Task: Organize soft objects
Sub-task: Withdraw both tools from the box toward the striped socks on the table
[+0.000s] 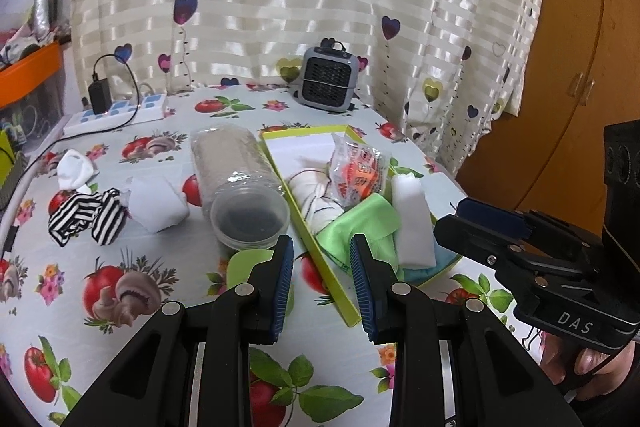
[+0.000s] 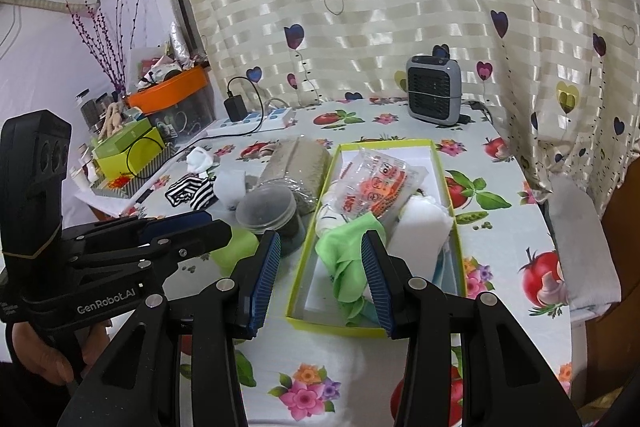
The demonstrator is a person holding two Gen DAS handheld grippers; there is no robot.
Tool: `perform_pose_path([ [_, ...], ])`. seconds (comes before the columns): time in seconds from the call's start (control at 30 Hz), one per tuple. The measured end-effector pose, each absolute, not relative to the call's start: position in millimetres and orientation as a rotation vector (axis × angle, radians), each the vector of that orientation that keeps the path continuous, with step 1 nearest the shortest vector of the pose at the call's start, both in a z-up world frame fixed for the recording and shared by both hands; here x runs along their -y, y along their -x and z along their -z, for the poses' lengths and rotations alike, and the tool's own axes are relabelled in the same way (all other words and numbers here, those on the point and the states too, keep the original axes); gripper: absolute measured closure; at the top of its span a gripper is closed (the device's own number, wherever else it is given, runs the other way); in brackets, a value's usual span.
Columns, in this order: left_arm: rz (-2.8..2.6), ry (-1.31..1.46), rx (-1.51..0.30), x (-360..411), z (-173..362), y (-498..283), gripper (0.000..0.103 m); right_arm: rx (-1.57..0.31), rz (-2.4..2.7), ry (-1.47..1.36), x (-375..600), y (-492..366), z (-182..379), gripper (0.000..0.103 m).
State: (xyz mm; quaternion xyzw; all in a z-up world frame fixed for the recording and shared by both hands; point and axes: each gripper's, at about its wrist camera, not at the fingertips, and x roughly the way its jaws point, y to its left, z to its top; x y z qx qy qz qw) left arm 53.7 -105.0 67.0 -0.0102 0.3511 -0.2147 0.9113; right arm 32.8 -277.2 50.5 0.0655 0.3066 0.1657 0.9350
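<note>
A yellow-green box (image 1: 334, 283) (image 2: 298, 293) lies on the table and holds a green cloth (image 1: 366, 223) (image 2: 344, 259), a white folded cloth (image 1: 414, 223) (image 2: 424, 227), an orange-printed plastic packet (image 1: 358, 171) (image 2: 376, 187) and a white embroidered cloth (image 1: 316, 195). A striped black-and-white sock (image 1: 86, 215) (image 2: 190, 191), a white sock (image 1: 74, 167) (image 2: 200, 159) and a white cloth (image 1: 156, 203) (image 2: 228, 189) lie to the left of the box. My left gripper (image 1: 322, 285) is open and empty over the box's near left edge. My right gripper (image 2: 320, 279) is open and empty above the box's near end.
A clear plastic jar (image 1: 236, 183) (image 2: 288, 179) lies on its side beside the box. A grey mini heater (image 1: 326, 79) (image 2: 434, 89) stands at the back. A power strip (image 1: 116, 111) (image 2: 256, 119) with a charger sits back left. The curtain hangs behind.
</note>
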Motion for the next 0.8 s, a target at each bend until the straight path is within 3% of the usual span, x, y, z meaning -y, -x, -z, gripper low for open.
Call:
perform_pose_path([
  [0.8,0.268,0.113,-0.738,20.9,-50.3,-58.8,0.075,-0.619,-0.443,-0.074,220.7,-40.2,-57.5,0.059],
])
